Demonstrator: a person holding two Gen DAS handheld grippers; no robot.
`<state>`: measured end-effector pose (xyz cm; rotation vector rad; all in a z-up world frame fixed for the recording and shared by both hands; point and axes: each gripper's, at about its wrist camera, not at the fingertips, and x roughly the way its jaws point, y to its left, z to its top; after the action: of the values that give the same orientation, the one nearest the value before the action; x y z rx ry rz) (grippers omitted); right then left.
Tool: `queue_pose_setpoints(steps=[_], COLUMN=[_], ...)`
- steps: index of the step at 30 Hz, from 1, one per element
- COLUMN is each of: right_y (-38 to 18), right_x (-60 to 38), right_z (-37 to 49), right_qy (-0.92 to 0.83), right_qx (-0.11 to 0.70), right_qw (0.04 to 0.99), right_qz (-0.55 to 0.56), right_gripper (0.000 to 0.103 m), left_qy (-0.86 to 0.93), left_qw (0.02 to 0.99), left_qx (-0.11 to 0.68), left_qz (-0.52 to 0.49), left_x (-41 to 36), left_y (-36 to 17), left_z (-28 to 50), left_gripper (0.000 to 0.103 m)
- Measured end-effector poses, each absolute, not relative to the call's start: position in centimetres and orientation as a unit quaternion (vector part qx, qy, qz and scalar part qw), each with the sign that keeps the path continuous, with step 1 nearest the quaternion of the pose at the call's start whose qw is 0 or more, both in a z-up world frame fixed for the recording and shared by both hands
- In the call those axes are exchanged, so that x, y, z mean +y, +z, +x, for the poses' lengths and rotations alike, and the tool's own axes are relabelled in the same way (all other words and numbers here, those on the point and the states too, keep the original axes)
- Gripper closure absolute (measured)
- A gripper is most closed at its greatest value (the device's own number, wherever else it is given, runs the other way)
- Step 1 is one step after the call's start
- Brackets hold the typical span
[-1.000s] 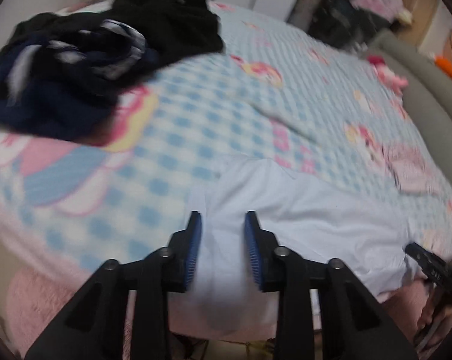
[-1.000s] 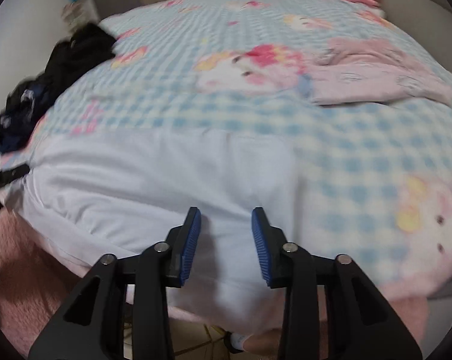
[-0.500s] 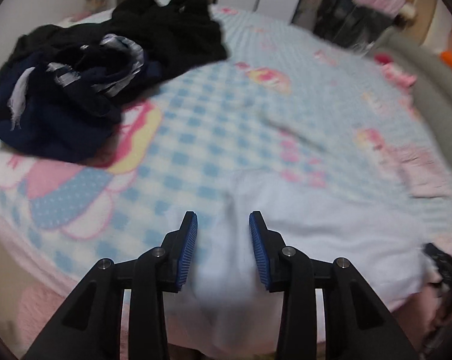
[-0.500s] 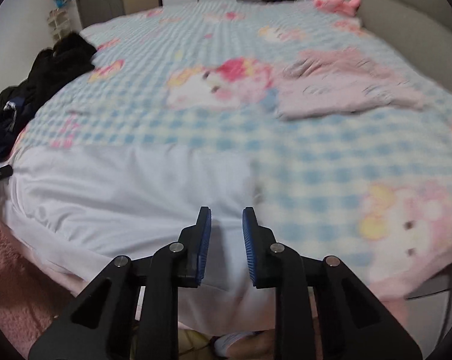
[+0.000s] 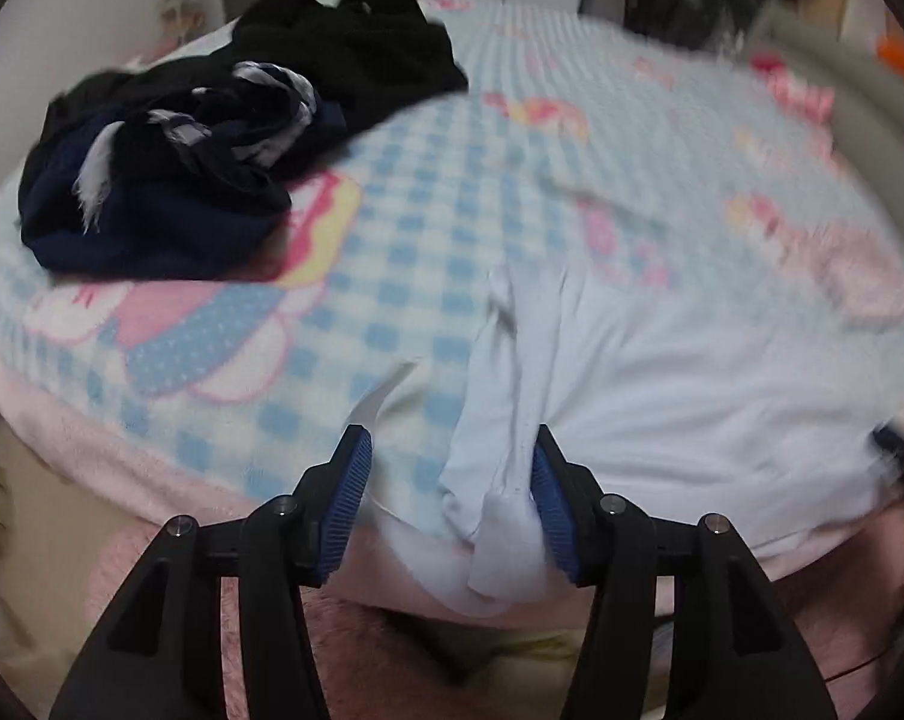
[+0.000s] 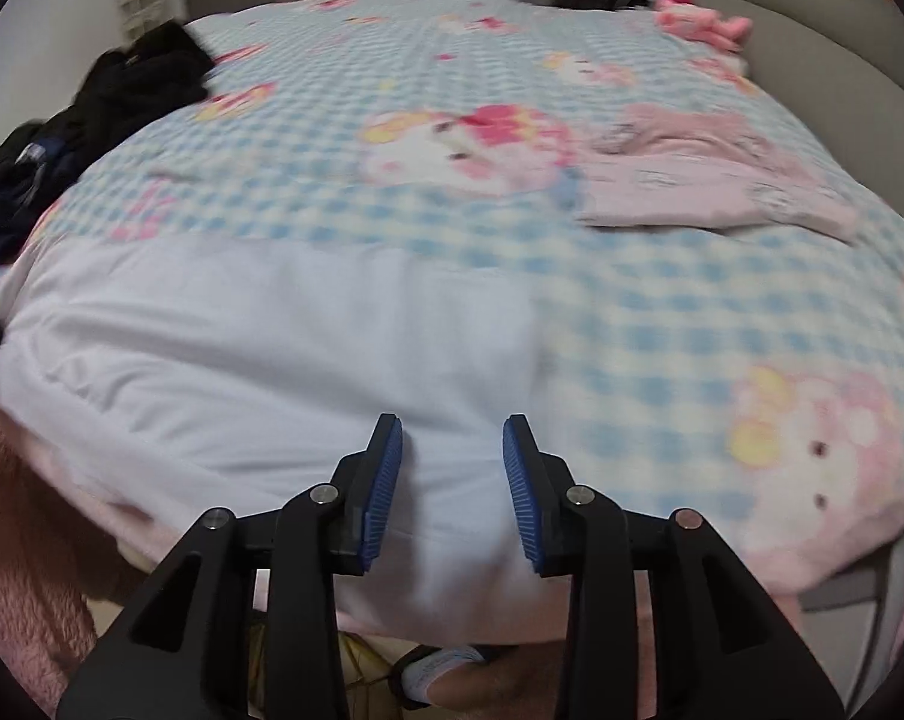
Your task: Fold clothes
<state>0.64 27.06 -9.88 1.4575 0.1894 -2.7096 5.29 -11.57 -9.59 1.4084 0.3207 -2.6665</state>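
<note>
Left tongs (image 5: 449, 489) now spread wide – half a second ago narrower – white garment (image 5: 661, 372) bunched at their right pad, not pinched. Right tongs (image 6: 452, 480) reopened from near-closed, over same garment (image 6: 260, 360). Garment spread at bed (image 6: 661, 312) near edge, hem overhanging. Likely released or re-gripping; fold stage unclear.

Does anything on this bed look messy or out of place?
Yes. A heap of dark clothes lies crumpled at the bed's far left, unfolded. The white garment hangs over the near edge, its left side bunched into a ridge between the open left tongs.
</note>
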Motion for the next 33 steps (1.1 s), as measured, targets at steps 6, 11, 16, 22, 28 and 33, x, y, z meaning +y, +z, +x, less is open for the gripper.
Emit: queue_pose_setpoints(steps=[6, 11, 16, 22, 28, 33], right_y=[-8.9, -10.6, -9.2, -8.6, -12.1, -11.3], right_x=[27.5, 29.2, 29.9, 29.4, 29.5, 31.5], right_z=[0.3, 1.1, 0.2, -3.0, -5.9, -4.9], right_qy=[-0.877, -0.862, -0.876, -0.884, -0.867, -0.879], right_qx=[0.015, 0.043, 0.021, -0.011, -0.007, -0.031], right_qw=[0.077, 0.034, 0.042, 0.061, 0.047, 0.023], right_qz=[0.474, 0.504, 0.479, 0.463, 0.496, 0.476], right_gripper=[0.059, 0.059, 0.055, 0.055, 0.057, 0.049], left_qy=[-0.901, -0.875, -0.902, -0.898, -0.876, -0.876], left_qw=[-0.013, 0.083, 0.040, 0.015, 0.049, 0.072], left_qx=[0.119, 0.067, 0.127, 0.083, 0.097, 0.160], left_qz=[0.418, 0.471, 0.410, 0.433, 0.469, 0.449], left_x=[-8.5, -10.4, -10.5, -9.1, -11.0, -13.6], left_y=[-8.0, -10.8, -8.3, -9.4, -12.5, -12.7], left_z=[4.6, 4.1, 4.8, -2.9, -4.1, -2.5], left_gripper=[0.051, 0.048, 0.052, 0.058, 0.061, 0.061])
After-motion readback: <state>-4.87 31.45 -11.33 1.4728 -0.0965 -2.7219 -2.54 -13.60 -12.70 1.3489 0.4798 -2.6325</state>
